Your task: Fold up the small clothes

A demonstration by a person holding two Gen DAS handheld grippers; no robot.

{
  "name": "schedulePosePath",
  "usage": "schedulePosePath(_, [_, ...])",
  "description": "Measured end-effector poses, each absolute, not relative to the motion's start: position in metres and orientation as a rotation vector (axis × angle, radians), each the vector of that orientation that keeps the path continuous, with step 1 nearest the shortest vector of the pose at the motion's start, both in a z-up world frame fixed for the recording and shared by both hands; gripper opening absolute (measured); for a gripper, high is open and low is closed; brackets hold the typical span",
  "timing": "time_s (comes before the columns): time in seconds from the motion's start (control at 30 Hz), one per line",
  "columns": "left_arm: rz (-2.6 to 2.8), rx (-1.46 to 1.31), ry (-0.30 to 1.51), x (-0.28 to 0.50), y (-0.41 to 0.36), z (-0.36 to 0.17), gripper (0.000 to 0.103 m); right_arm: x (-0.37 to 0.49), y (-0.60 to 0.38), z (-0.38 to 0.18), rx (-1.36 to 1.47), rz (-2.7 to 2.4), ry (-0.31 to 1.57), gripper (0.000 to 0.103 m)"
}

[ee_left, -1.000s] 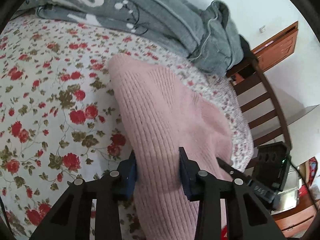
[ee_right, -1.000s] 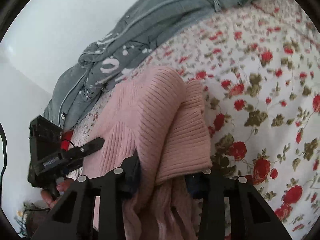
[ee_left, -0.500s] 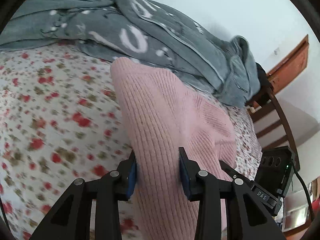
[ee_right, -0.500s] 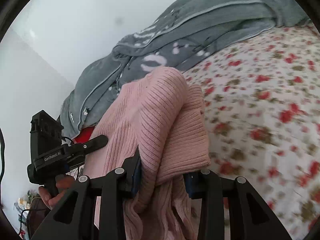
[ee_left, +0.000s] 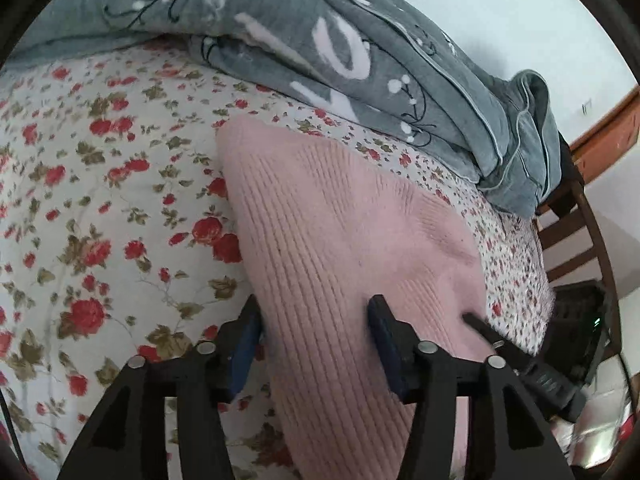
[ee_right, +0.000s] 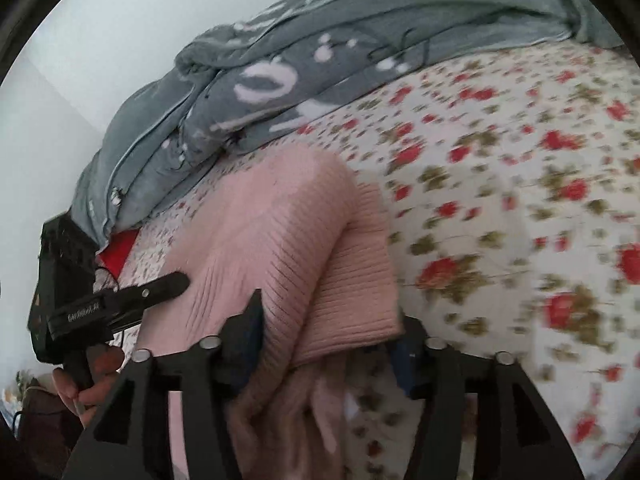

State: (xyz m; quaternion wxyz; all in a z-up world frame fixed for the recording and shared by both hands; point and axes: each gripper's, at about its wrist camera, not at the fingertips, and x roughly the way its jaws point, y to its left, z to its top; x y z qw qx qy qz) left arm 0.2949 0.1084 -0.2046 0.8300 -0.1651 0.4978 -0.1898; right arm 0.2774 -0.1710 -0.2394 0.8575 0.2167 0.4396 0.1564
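Both the left gripper [ee_left: 316, 336] and right gripper [ee_right: 328, 336] are opening, the pink sweater [ee_left: 340, 232] between their jaws, laid folded on the bed [ee_left: 100, 200] ahead. Beyond lies a grey blanket [ee_left: 360, 48]. This fold looks nearly finished; tidying may remain.

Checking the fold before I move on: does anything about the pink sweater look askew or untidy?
Yes. On the pink sweater, the right-hand edge is uneven: one folded layer juts out past the other, and loose fabric bunches between the opening jaws of the right hand-held gripper.

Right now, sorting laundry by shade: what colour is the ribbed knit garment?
Pale pink, clearest in the left wrist view: ribbed knit garment.
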Motion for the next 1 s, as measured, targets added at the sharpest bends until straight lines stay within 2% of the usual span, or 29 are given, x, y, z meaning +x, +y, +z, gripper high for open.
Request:
schedulePosePath(0.3, [-0.375, -0.389, 1.048, 0.27, 0.134, -0.193, 0.059, 0.238, -0.191, -0.2, 0.46, 0.304, 0.87, 0.057])
schedulePosePath(0.5, [-0.364, -0.406, 1.025, 0.244, 0.145, -0.182, 0.06, 0.245, -0.147, -0.202, 0.414, 0.378, 0.893, 0.057])
schedulePosePath(0.53, [-0.364, -0.413, 1.022, 0.239, 0.147, -0.181, 0.06, 0.249, -0.14, -0.208, 0.407, 0.379, 0.907, 0.055])
schedulePosePath(0.63, [-0.365, -0.419, 1.017, 0.226, 0.153, -0.178, 0.06, 0.253, -0.124, -0.222, 0.32, 0.334, 0.898, 0.022])
schedulePosePath(0.67, [-0.366, -0.422, 1.015, 0.222, 0.156, -0.178, 0.06, 0.252, -0.123, -0.222, 0.3, 0.349, 0.879, 0.02])
schedulePosePath(0.83, [-0.366, -0.445, 0.989, 0.203, 0.169, -0.176, 0.06, 0.211, -0.153, -0.195, 0.421, 0.406, 0.717, 0.018])
schedulePosePath(1.0, [-0.368, -0.471, 1.0, 0.204, 0.168, -0.178, 0.06, 0.216, -0.144, -0.241, 0.339, 0.322, 0.825, 0.02])
